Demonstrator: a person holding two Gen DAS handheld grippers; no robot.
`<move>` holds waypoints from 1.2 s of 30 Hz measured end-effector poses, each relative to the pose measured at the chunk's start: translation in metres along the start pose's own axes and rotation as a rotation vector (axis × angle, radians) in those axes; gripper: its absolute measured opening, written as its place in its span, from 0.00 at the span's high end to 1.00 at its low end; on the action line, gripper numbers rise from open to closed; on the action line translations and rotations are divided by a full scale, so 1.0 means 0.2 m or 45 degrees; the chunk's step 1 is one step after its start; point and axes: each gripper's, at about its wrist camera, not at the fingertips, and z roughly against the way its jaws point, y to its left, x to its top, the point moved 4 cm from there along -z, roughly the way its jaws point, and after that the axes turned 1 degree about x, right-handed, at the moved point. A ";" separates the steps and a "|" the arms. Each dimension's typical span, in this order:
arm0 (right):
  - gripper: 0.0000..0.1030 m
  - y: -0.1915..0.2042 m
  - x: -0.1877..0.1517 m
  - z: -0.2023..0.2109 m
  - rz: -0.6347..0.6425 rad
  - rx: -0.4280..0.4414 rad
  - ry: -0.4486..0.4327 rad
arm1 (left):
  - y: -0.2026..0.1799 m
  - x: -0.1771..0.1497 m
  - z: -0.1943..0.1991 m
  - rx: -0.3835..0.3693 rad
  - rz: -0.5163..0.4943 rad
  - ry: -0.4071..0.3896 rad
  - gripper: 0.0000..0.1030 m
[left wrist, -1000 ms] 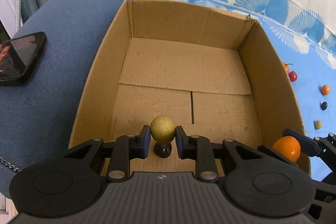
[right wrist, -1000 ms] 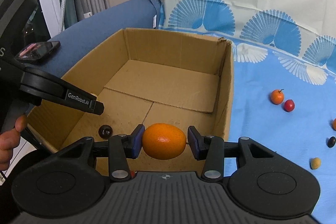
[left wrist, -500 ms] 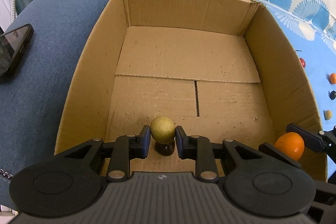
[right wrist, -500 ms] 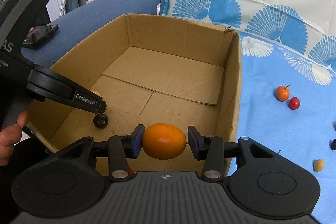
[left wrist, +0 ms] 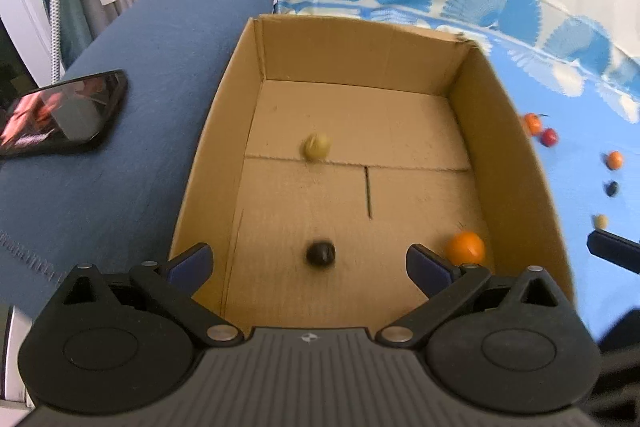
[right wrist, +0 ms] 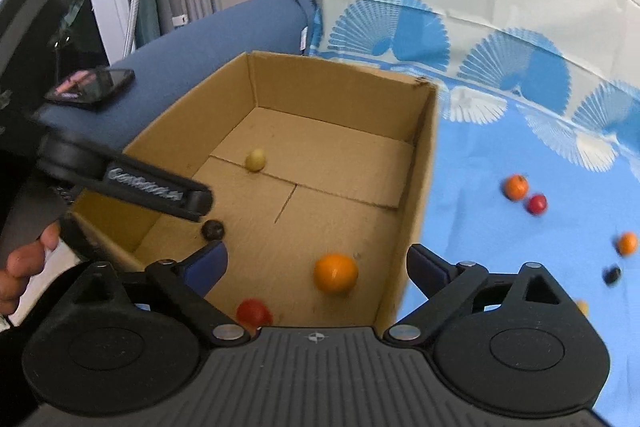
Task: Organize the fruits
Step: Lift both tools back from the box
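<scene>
Both grippers (left wrist: 308, 263) (right wrist: 316, 265) opening, empty, over box (left wrist: 212, 163) holding seemingly four fruits

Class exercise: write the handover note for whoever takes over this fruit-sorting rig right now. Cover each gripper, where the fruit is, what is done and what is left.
Left gripper: jaws opening, nothing between them.
Right gripper: jaws opening, nothing held.
In the box: yellow fruit toward the back, dark fruit near the left wall, orange near the right wall, red fruit at the near edge.
Left on the blue cloth: small orange fruit, red one, another orange one, a dark one and a pale one.
Next: pick those up and box them.
</scene>
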 end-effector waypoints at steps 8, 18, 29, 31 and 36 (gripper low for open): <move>0.03 -0.03 -0.11 0.33 -0.169 -0.016 -0.018 | 0.03 -0.28 0.30 0.007 0.109 0.006 0.00; 0.01 0.08 -0.15 0.64 -0.084 -0.026 -0.189 | 0.01 -0.40 0.57 0.031 0.159 -0.123 0.00; 0.01 0.12 -0.16 0.79 -0.060 0.000 -0.282 | -0.05 -0.43 0.71 0.038 0.107 -0.200 0.00; 0.01 0.13 -0.17 0.81 -0.055 0.005 -0.294 | -0.06 -0.44 0.72 0.039 0.093 -0.213 0.00; 0.01 0.14 -0.18 0.84 -0.050 0.007 -0.309 | -0.06 -0.44 0.74 0.039 0.085 -0.229 0.00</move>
